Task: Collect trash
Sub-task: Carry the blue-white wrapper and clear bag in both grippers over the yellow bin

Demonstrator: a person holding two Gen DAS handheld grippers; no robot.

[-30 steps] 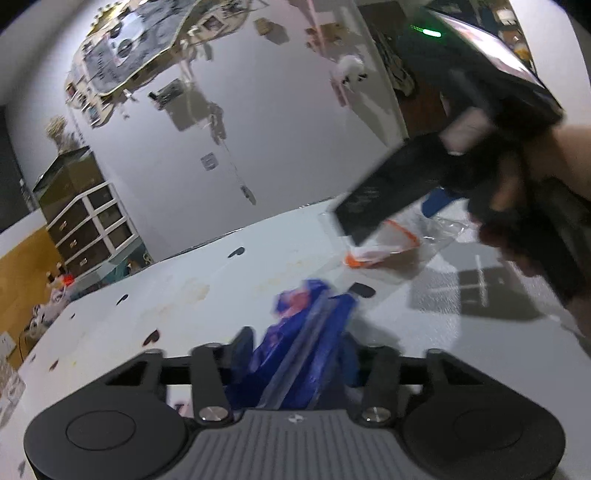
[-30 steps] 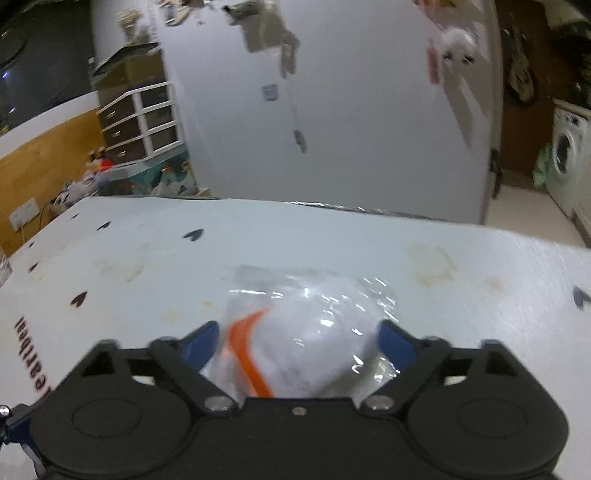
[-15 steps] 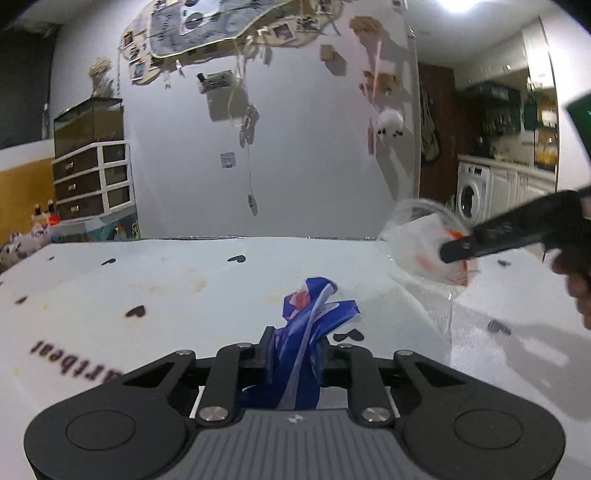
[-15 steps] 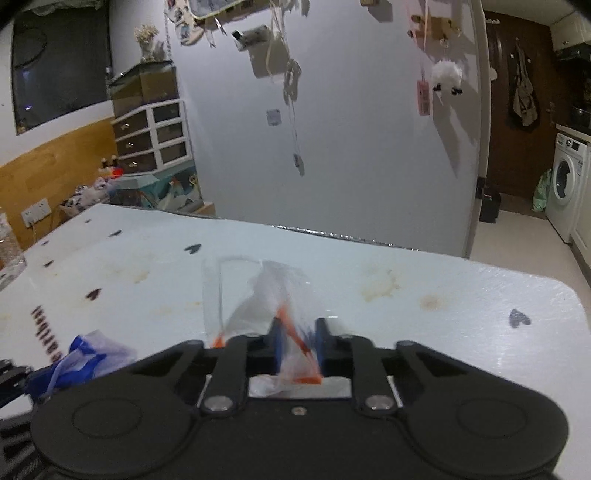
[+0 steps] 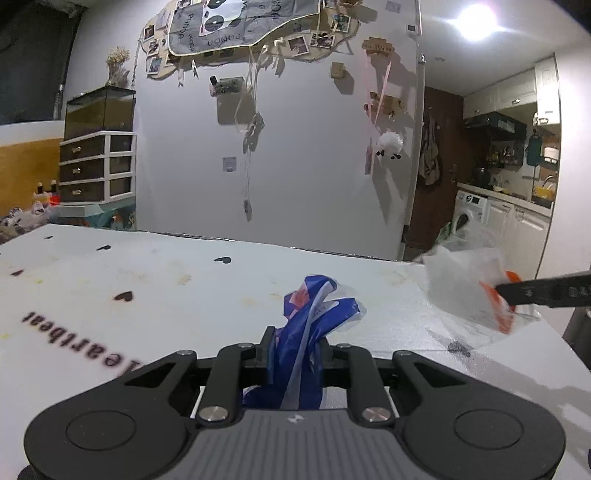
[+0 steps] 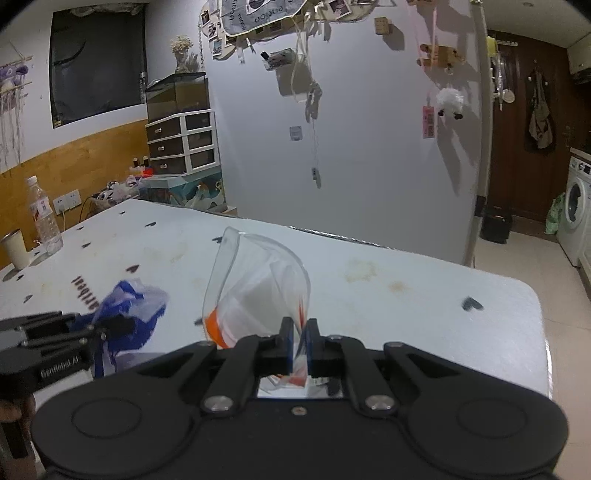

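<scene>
We've got our left gripper [image 5: 295, 345] pinching the blue wrapper [image 5: 314, 314]; right gripper [image 6: 299, 341] clamped on the clear bag [image 6: 258, 284] above the table [image 6: 406, 295].

Home: washing machine [image 6: 576, 206] by kitchen cabinets [image 5: 517, 229], drawer unit [image 6: 183, 146], photo collage [image 5: 240, 29] on wall.

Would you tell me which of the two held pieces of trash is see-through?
The clear plastic bag with orange trim, pinched in the right gripper; the wrapper in the left gripper is opaque blue.
</scene>
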